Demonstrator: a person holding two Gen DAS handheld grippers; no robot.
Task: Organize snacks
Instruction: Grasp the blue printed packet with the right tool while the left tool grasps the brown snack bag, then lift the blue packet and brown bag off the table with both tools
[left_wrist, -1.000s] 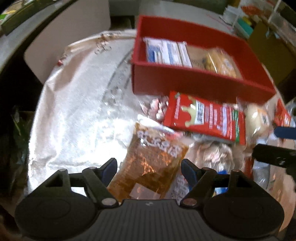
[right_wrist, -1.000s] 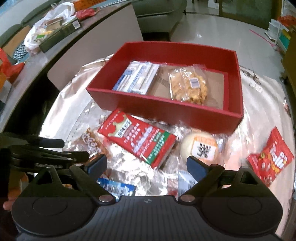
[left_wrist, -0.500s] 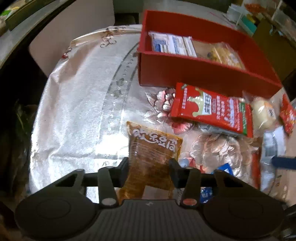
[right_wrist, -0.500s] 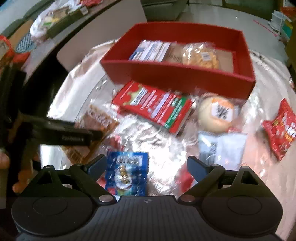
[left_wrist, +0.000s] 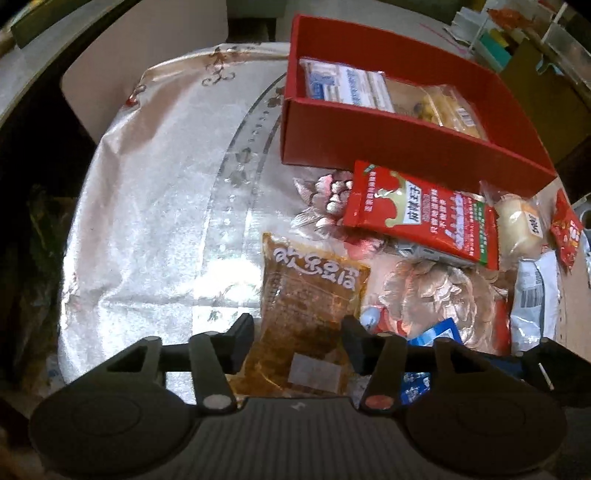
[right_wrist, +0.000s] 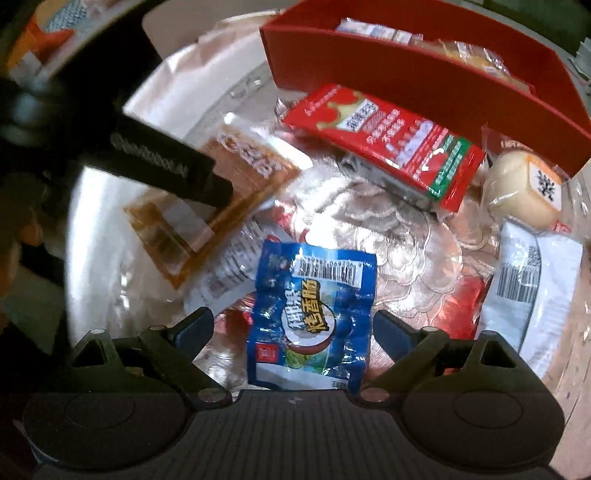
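Note:
My left gripper (left_wrist: 298, 341) is closed against both sides of a brown snack packet (left_wrist: 308, 314) with white lettering, which lies on the silver tablecloth. In the right wrist view the left gripper's finger (right_wrist: 166, 168) lies across that same brown packet (right_wrist: 221, 184). My right gripper (right_wrist: 293, 330) is open and straddles a blue snack packet (right_wrist: 314, 317) lying flat between its fingers. A red box (left_wrist: 417, 147) (right_wrist: 424, 66) at the back holds a white-blue packet (left_wrist: 347, 86) and a yellow snack bag (left_wrist: 447, 107).
A red-green packet (left_wrist: 424, 218) (right_wrist: 391, 136) lies in front of the box. A round pale bun (left_wrist: 519, 229) (right_wrist: 524, 188), a white packet (right_wrist: 532, 288) and a small red packet (left_wrist: 565, 232) lie at the right. The tablecloth (left_wrist: 155, 221) stretches left.
My left gripper closed from wide open onto the brown packet. My right gripper dropped lower and closer over the blue packet, staying open.

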